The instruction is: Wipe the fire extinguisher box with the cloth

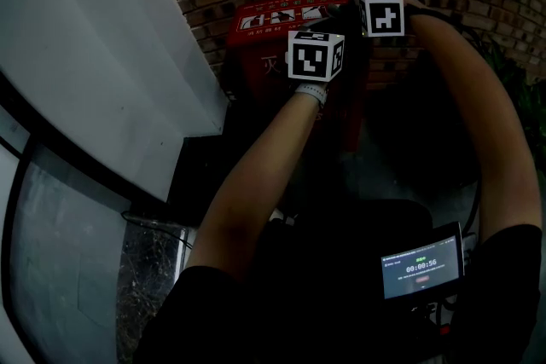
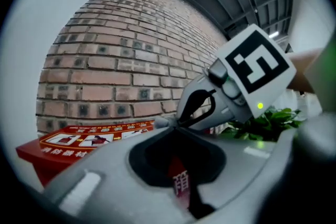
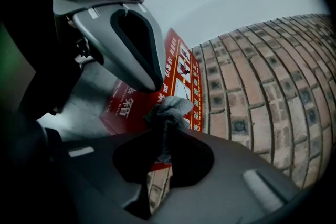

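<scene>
The right gripper (image 3: 167, 124) is clamped on the cloth (image 3: 171, 106). Its jaws are pressed together on a grey strand, and a bunched wad stands out just past the tips. Pinching only a small part seems to be the point, since it leaves the loose wad free to serve as the wiping face.

Just beyond the wad lies the red fire extinguisher box (image 3: 119, 106), with its printed label (image 3: 184, 68) turned up toward the gripper. On the far side of that label the brick wall (image 3: 252, 86) begins, so the gripper is working at the edge where the box meets the wall. No view shows whether the wad is pressing on the label or hanging just off it.

The left gripper (image 2: 173, 127) has its jaws closed together with nothing seen between them. Through the opening behind its tips, a patch of the red box with a white character shows. Its tip sits just beside the wad and next to the right gripper's tip, probably to steady or tuck the cloth rather than to carry it.

In the head view both arms reach forward, and the right gripper is the farther out, nearest the wall. Past it, in the left gripper view, a green plant (image 2: 270, 119) shows. Back near the person's body sits a small lit screen (image 1: 421, 269), well apart from the work.
</scene>
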A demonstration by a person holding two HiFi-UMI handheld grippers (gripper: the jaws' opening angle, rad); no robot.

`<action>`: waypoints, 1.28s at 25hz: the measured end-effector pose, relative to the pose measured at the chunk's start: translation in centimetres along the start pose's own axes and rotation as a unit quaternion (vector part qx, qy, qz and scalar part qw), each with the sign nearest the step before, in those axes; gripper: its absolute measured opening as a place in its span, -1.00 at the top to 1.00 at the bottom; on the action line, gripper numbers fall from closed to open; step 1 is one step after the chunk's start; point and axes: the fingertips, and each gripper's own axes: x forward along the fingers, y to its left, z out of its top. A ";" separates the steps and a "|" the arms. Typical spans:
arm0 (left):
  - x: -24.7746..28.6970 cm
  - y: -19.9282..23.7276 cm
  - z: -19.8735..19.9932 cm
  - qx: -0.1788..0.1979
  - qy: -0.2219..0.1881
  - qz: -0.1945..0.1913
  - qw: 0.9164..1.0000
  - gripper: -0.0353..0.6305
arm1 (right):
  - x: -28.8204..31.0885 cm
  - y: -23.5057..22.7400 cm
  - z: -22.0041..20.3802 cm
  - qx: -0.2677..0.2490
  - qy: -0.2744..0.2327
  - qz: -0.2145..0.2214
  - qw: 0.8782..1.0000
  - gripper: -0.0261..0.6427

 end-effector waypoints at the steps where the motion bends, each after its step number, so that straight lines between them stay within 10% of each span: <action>1: -0.2 -0.3 -0.2 -0.003 0.004 0.000 1.000 0.89 | -0.4 0.4 0.0 -0.002 0.001 0.004 1.000 0.83; 11: -1.5 -1.7 0.8 0.004 -0.004 0.006 1.000 0.89 | -3.5 2.7 0.0 -0.011 0.005 0.026 1.000 0.82; 24: 0.1 -2.9 2.1 0.011 -0.031 0.002 0.999 0.90 | -2.8 -5.0 -5.4 0.003 0.065 -0.159 0.985 0.82; 32: 2.1 -3.2 1.2 0.007 -0.035 -0.016 0.999 0.89 | 2.3 -6.5 -7.2 0.003 0.063 -0.148 0.987 0.82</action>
